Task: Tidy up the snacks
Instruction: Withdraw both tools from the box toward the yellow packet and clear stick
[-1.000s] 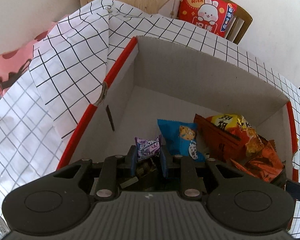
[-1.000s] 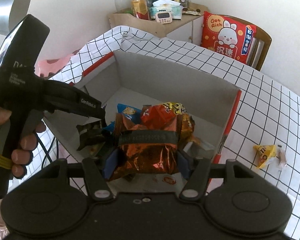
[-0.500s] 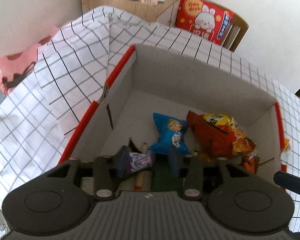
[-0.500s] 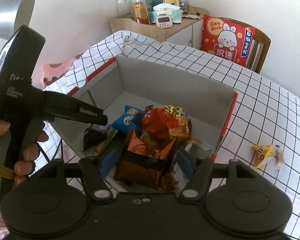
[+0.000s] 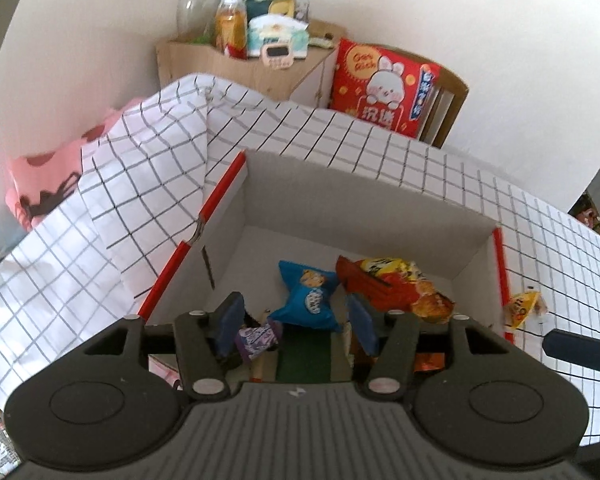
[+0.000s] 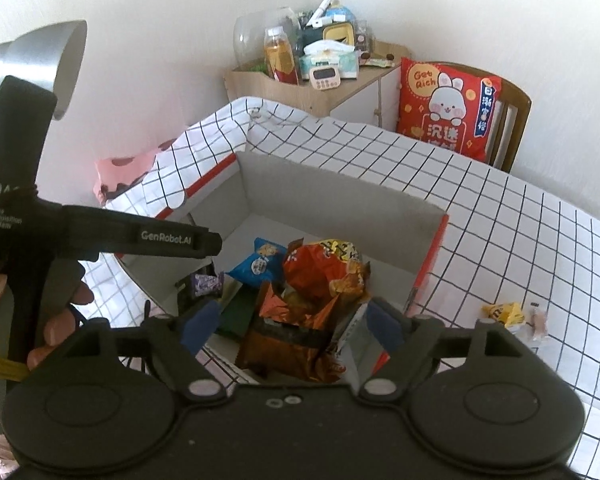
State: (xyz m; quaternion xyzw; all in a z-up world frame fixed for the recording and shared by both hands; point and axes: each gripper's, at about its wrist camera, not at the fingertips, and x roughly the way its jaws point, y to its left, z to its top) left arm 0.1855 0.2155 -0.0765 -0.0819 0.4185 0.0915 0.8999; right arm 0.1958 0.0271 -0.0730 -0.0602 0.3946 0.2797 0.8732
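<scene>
Both your left gripper (image 5: pixel 294 322) and right gripper (image 6: pixel 290 322) are opening, holding nothing, over the snack-filled cardboard box (image 6: pixel 340 200), so you risk forgetting the yellow snack packet (image 6: pixel 504 314) lying on the tablecloth (image 6: pixel 520 232) outside it.

Looking like a home, a lived-in corner of a room. Showing plain white walls and a worktop (image 6: pixel 500 216) draped in a white cloth with black grid lines. Standing against the wall, a small wooden cabinet (image 6: pixel 340 92) crowded with household clutter: a juice bottle (image 6: pixel 281 56), a tissue pack (image 6: pixel 332 60), a little pink timer (image 6: pixel 325 75), a clear glass jar (image 6: pixel 256 36). Leaning in a wooden chair (image 6: pixel 512 120), a red cushion (image 6: pixel 448 104) printed with a cartoon rabbit. Peeking from the left, a silver lamp shade (image 6: pixel 40 60). Sitting on the worktop, a cardboard box (image 6: pixel 340 196) filling with snack packets.
</scene>
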